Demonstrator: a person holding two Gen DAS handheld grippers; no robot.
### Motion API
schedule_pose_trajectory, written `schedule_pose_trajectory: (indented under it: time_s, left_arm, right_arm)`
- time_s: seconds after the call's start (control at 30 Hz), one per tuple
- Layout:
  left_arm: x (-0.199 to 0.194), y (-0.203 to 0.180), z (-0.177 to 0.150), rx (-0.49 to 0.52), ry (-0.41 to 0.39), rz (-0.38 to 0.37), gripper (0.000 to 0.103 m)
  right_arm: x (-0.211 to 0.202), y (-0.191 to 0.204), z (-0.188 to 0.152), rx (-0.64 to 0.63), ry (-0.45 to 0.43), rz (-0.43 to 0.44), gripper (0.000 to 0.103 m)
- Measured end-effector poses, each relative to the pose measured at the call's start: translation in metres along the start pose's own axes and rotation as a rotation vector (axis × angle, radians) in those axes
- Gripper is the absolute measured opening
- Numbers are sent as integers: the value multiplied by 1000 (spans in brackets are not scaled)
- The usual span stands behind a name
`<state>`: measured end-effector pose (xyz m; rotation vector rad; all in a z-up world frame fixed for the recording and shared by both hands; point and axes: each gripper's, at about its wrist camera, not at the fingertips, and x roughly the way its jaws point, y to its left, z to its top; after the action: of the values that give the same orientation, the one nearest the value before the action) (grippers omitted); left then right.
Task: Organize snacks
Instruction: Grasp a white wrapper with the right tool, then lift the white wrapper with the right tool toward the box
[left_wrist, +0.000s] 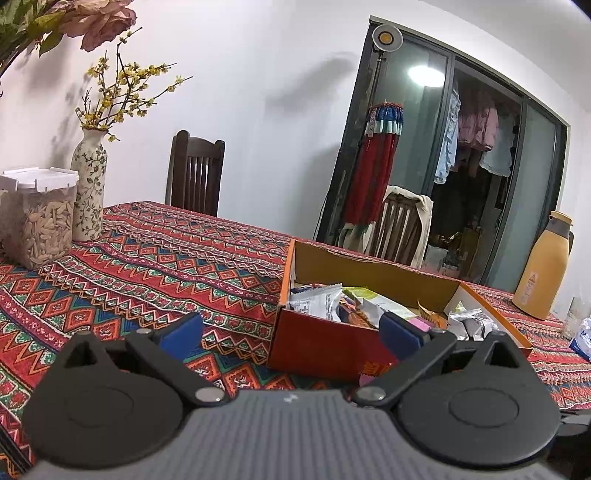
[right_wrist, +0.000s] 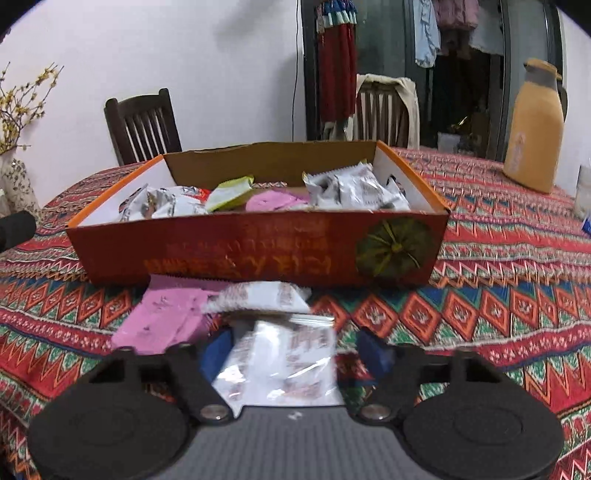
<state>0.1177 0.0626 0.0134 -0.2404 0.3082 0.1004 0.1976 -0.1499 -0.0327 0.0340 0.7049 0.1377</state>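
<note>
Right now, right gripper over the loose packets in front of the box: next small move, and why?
Probably shut the right gripper on the white packet. It already lies between the open blue pads, on the tablecloth outside the red snack box, so grasping comes before lifting it in. The pink packet and another white packet wait beside it. The left gripper is open, holding nothing.

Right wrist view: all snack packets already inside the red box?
No: a pink packet and white packets lie on the tablecloth in front of the red box.

matt cardboard box (right_wrist: 258, 243), glossy foil packets (right_wrist: 280, 365) (crinkled), woven cloth tablecloth (left_wrist: 147, 258)
</note>
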Motion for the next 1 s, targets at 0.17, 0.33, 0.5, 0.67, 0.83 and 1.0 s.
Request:
schedule_pose_trajectory:
  time_s: [0.17,0.33,0.5,0.67,0.83,1.0]
  left_arm:
    - [0,0,0,-1,1,-2,103]
    - [2,-1,-1,7,13,1,103]
    - [7,-4,-2,17,35,18,103]
    - [15,-6,-3,32,70,42,103]
    - [26,-11,-7,61,118,74,103]
    - [33,-31,-10,164,197,116,103]
  right_arm:
    - [-5,-4,-4,-12,-7,-2,55]
    - [-21,-15,-4,20,-78,-3,55]
    - [-32,-34,-1,43,-134,-23,55]
    - [-33,-54,5,23,-179,-59,55]
    - [-19,-73,9,50,-190,-48,55]
    - [-16,-71,0,32,-210,-20,55]
